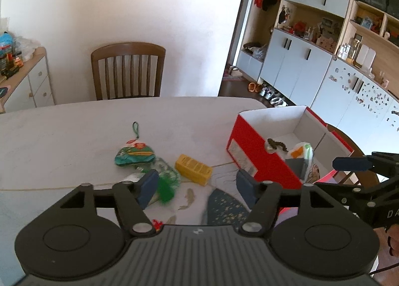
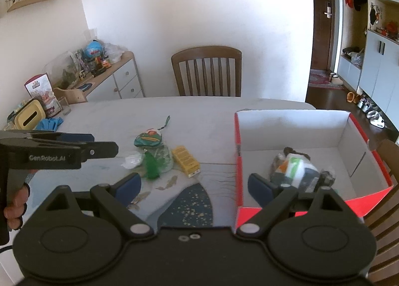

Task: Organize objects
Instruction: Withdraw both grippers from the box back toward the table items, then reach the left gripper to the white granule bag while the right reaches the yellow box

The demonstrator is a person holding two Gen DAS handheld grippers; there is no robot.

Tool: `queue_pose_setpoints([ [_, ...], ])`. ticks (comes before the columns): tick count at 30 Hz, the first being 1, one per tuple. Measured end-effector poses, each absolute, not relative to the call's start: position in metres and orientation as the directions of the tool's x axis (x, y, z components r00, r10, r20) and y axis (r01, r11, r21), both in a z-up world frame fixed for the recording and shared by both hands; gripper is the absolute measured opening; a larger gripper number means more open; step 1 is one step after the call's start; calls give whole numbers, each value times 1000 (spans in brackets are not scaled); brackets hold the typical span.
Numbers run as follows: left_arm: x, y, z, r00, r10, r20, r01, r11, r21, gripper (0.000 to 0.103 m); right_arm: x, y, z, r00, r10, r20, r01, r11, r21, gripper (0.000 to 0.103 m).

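A red shoebox (image 1: 259, 156) (image 2: 239, 151) with a white inside stands on the table's right part; a white, orange and green packet (image 2: 295, 167) and other small items lie in it. Left of it lie a yellow box (image 1: 193, 169) (image 2: 185, 161), a green pouch with a cord (image 1: 134, 155) (image 2: 148, 139), a green tassel (image 1: 165, 190) (image 2: 151, 167) and clear wrapping. My left gripper (image 1: 197, 187) is open and empty above the table, near the yellow box. My right gripper (image 2: 194, 185) is open and empty, straddling the shoebox's near left wall.
A wooden chair (image 1: 128, 70) (image 2: 207, 71) stands at the table's far side. A sideboard with clutter (image 2: 99, 74) is at the left. A tissue box (image 2: 28, 115), blue gloves (image 2: 49, 122) and a glass (image 2: 65, 106) sit at the table's left end. Cabinets (image 1: 311, 61) line the right wall.
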State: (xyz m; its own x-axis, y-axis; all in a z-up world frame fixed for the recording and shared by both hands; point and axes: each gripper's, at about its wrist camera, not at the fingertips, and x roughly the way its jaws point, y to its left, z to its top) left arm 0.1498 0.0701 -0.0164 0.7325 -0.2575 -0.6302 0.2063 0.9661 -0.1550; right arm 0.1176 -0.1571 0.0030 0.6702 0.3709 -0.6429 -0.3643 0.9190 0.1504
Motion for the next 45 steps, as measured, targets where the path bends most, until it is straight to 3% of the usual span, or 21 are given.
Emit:
queue_pose_setpoints([
  [12,149,106,-26,739,-258,-623,199,966,-165,103,117,-127,-4,672,349,-654,-340,929,146,92],
  [20,147,121,-39,751,-293,-592,225,956,-188,103,130,-116,-13,660,336,-672,-328,933,145,92],
  [29,166,134,-76,693,-332,-640,256,943,-212,103,164,-99,-31,633,329,-701,-336,932,134,92],
  [45,235,155,-133,677,-235,-697,219,969,-115,103,227,-72,-80,577,285,-766,-357,931,77,92],
])
